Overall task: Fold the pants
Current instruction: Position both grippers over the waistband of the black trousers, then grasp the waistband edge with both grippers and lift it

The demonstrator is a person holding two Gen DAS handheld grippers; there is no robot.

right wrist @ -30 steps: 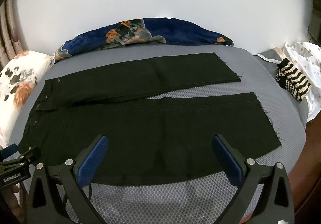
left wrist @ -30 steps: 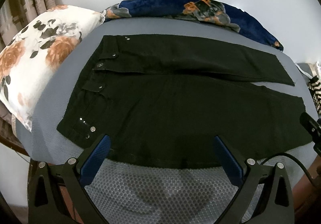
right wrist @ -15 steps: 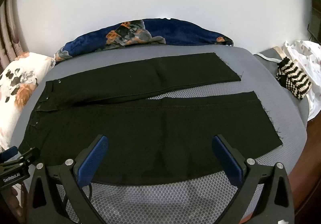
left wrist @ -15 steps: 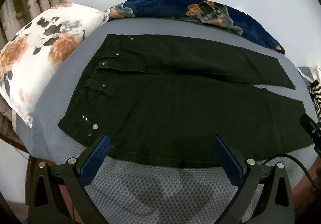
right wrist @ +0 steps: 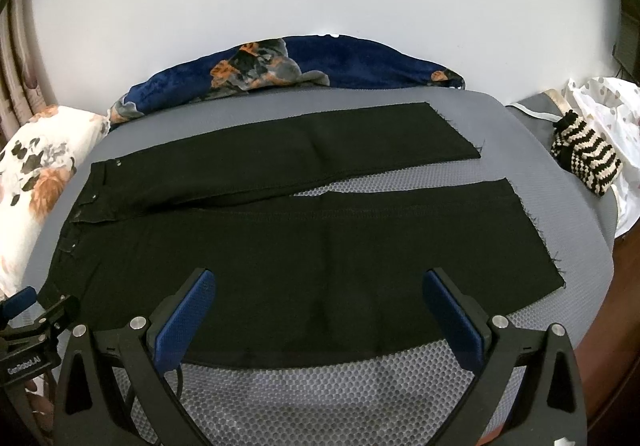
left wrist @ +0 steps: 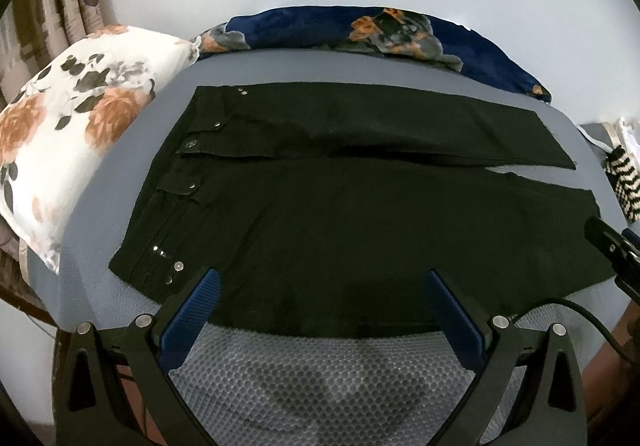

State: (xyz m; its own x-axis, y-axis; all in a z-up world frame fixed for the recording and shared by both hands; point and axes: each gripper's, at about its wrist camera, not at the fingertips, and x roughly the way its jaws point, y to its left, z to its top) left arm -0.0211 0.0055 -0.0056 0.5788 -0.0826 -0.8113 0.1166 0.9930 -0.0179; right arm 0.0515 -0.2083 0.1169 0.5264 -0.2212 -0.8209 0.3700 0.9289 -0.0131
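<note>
A: Where are the pants [left wrist: 360,214] right now?

B: Spread flat on the grey mesh pad [left wrist: 320,378], face up, with both legs smoothed out and nothing folded yet. I judge they are laid out this way so the first fold gets clean edges.

A: Which way do they run?

B: The long axis goes side to side. The waistband [left wrist: 176,182] with its metal buttons points left toward the flowered pillow [left wrist: 72,134], and the 2 frayed hems [right wrist: 532,234] point right, near the striped knit item [right wrist: 584,162]. The legs part slightly toward the hems, showing a sliver of pad between them.

A: And the grippers?

B: The left gripper [left wrist: 320,302] hangs over the near edge by the waist end, jaws spread wide and holding nothing. The right gripper [right wrist: 318,300] sits over the near leg, equally wide and empty. Each seems placed to take 1 end of the near edge, probably to carry that leg over the far one.
</note>
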